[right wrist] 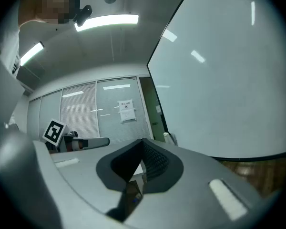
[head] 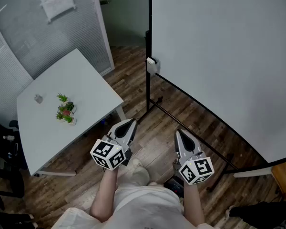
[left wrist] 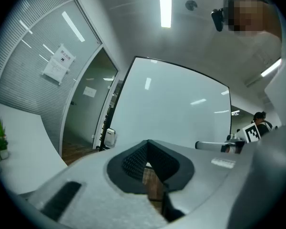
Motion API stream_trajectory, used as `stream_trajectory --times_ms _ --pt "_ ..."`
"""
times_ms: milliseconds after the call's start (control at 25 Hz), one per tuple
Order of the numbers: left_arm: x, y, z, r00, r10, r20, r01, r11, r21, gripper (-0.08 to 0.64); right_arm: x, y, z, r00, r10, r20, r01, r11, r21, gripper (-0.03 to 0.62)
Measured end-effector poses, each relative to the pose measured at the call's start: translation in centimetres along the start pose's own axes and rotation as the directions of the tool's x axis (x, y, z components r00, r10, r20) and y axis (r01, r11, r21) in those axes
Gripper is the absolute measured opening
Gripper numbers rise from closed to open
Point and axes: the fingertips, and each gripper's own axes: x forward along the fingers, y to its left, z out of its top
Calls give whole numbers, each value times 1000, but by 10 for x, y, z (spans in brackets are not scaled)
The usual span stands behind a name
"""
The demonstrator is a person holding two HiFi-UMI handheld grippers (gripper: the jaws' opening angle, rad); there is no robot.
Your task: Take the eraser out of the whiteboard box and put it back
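Observation:
A large whiteboard (head: pixel 219 56) on a black stand fills the right of the head view. A small white box (head: pixel 152 66) hangs at its left edge; it also shows as the white box (left wrist: pixel 109 137) in the left gripper view and the white box (right wrist: pixel 170 138) in the right gripper view. The eraser is not visible. My left gripper (head: pixel 132 123) and right gripper (head: pixel 178 133) are held level side by side, well short of the board, both shut and empty. The jaws meet at the tips in both gripper views: left gripper (left wrist: pixel 148 149), right gripper (right wrist: pixel 143 149).
A white table (head: pixel 86 89) stands at the left with a small potted plant (head: pixel 66 109) and a small grey object (head: pixel 38 98). The stand's black foot bars (head: pixel 200 140) run across the wooden floor ahead. Glass partition walls with blinds (head: pixel 19 37) lie behind the table.

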Motion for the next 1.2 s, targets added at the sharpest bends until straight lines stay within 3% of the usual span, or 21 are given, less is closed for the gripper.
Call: stream_trajectory --times_ms 640,680,720,760,840,1000,1200 --pt "-22 1 -6 1000 -3 -23 4 999 54 11 -1 22 -9 1000 0 -21 0 1000 -6 12" --pt "-21 -1 -8 1000 -15 -27 17 998 57 55 0 23 -12 1000 4 -30 -4 1000 -8 13" --pt "-19 -2 -10 999 -25 -35 27 998 57 182 1 24 -15 999 9 -46 -9 1000 -13 57" --pt "-17 -2 -12 999 -28 -45 31 998 56 288 2 25 -18 998 12 -65 -13 1000 -20 163" --pt "-15 -1 -13 999 -21 -49 23 998 52 377 3 24 -22 996 -1 -88 -2 1000 -30 281" --pt "-15 -2 -7 1000 -14 -5 15 999 41 414 -2 17 -19 997 -40 -72 38 999 -32 304" --pt "-17 -3 -6 1000 8 -13 -7 998 56 417 -4 10 -19 996 -35 -77 34 999 -23 307"
